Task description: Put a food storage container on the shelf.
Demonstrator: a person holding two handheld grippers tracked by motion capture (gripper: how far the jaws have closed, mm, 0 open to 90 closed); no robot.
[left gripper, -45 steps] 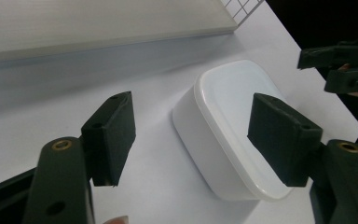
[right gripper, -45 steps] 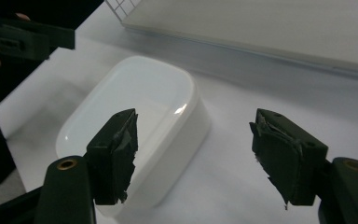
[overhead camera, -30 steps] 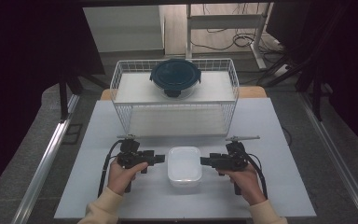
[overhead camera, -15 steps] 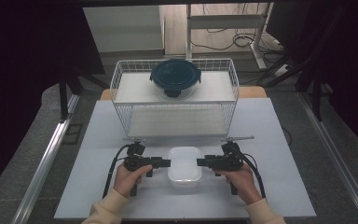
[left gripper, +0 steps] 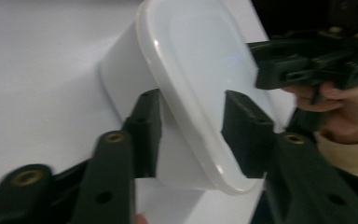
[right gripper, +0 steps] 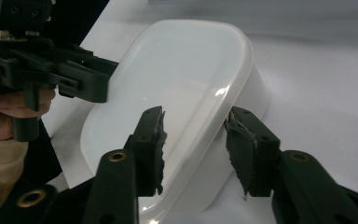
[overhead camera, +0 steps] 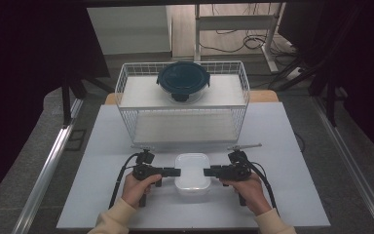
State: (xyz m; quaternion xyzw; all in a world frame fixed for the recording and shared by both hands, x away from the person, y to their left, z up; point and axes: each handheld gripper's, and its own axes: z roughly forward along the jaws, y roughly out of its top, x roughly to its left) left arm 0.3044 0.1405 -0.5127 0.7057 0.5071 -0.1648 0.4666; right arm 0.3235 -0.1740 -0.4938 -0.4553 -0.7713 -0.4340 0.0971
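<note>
Between both tools, white container

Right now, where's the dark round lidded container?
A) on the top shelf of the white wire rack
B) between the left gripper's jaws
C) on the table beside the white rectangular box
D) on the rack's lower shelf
A: in the high view the dark round container sits on the top shelf of the wire rack, well behind the white box that both grippers flank at the table's front.
</note>
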